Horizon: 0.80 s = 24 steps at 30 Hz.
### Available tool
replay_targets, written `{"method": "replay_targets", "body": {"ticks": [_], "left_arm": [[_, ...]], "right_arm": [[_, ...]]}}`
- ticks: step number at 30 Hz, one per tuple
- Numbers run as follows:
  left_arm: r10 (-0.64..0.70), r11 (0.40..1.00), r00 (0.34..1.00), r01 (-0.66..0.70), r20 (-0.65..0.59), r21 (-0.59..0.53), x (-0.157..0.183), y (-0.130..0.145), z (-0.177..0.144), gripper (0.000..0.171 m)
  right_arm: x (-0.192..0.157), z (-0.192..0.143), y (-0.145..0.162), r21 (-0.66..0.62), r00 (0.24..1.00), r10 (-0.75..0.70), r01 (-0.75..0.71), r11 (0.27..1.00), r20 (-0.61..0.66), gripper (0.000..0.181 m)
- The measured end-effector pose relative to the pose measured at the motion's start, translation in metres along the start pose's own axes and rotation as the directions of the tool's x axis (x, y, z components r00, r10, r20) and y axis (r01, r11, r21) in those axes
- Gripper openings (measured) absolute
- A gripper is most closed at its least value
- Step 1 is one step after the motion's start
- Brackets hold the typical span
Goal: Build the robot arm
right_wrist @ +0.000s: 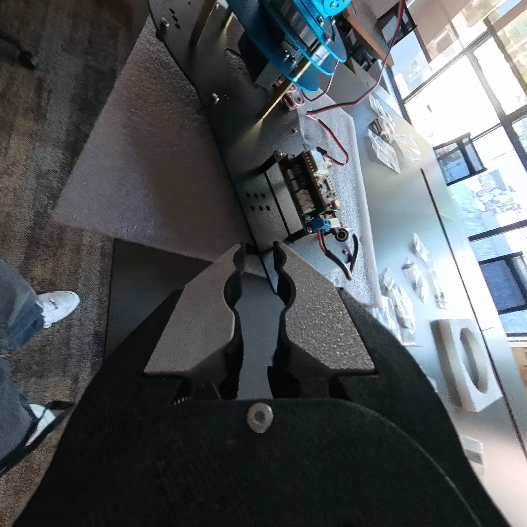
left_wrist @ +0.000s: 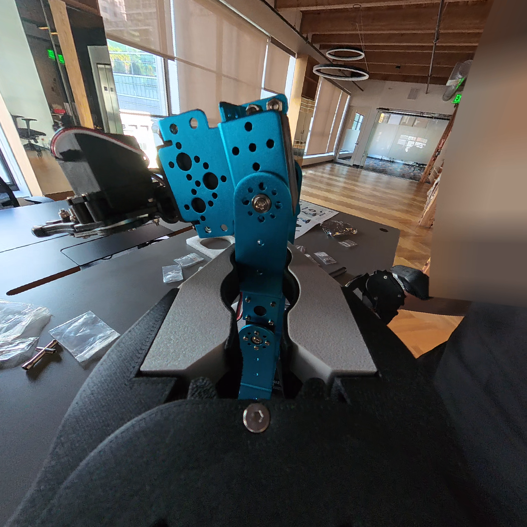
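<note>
My left gripper [left_wrist: 259,256] is shut on the lower link of a blue metal robot arm [left_wrist: 251,176], which stands upright between the grey fingers [left_wrist: 196,308]. The arm's black claw and servo [left_wrist: 105,182] point left above the dark table [left_wrist: 119,288]. My right gripper [right_wrist: 258,251] is shut on the edge of the black base plate [right_wrist: 228,119]. The plate carries a circuit board [right_wrist: 310,185], red and black wires [right_wrist: 333,139] and a blue round turntable [right_wrist: 302,37] at the top.
Small plastic bags [left_wrist: 82,339], a T-shaped metal wrench [left_wrist: 42,353], a white foam piece [left_wrist: 211,242] and a printed sheet [left_wrist: 313,214] lie on the table. A black device [left_wrist: 385,291] sits at its right edge. A foam block [right_wrist: 467,368] and bags [right_wrist: 382,148] lie on the table. A person's shoe [right_wrist: 57,305] is on the carpet. My right fingertips sit around 30 cm from my left ones. From the left gripper's tips to the T-shaped metal wrench [left_wrist: 42,353] is close to 35 cm. My right wrist view [right_wrist: 380,132] looks at it from another angle.
</note>
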<state>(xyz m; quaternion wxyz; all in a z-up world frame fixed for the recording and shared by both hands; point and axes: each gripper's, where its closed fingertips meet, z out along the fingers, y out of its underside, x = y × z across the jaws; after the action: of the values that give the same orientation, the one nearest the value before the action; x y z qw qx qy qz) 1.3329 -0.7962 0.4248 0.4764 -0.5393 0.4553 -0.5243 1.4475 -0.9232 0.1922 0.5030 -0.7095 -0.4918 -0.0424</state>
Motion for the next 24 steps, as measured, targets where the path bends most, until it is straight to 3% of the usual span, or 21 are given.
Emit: {"method": "replay_targets", "body": {"ticks": [12,19,24], "left_arm": [[0.008,1.0,0.998,-0.009,-0.062,-0.013,-0.019,-0.002,0.001,0.023],[0.054,0.998,0.996,-0.053,-0.067,0.026,-0.006,0.001,-0.006,0.024],[0.045,0.996,0.998,-0.041,-0.053,0.081,0.001,0.0,-0.009,0.024]], "right_arm": [[0.007,0.018,-0.007,-0.032,1.0,0.024,-0.024,0.999,-0.009,0.013],[0.003,0.022,-0.002,-0.087,0.999,0.038,-0.04,0.995,-0.018,0.014],[0.001,-0.008,0.009,-0.101,0.994,0.105,-0.105,0.989,-0.006,0.018]]}}
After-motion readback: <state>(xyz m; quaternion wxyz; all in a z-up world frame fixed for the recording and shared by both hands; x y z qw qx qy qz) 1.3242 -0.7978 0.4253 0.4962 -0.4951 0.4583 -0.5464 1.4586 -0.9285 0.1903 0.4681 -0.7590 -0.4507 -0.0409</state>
